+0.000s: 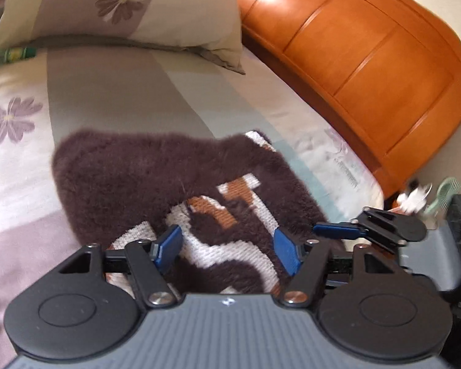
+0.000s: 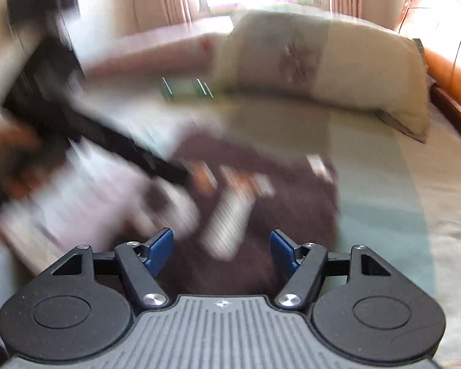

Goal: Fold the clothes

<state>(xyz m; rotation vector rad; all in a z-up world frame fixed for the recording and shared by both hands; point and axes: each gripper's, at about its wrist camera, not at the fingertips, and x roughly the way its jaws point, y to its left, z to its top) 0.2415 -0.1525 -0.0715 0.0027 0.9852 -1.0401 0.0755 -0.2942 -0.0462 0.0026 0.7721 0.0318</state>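
1. I count one brown fuzzy garment (image 1: 132, 178), lying near the middle of the bed (image 1: 107, 92).
2. One pillow (image 1: 123, 9) at the bed's head edge.
3. One wooden headboard (image 1: 368, 52).
4. One green item (image 1: 12, 55) beside the pillow; what it is I cannot tell.
5. Two grippers: left (image 1: 229, 250) and right (image 2: 221, 253).

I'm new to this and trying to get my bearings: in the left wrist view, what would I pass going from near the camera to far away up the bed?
Left gripper with its blue fingers apart → fuzzy brown sweater → striped floral bedsheet → floral pillow.
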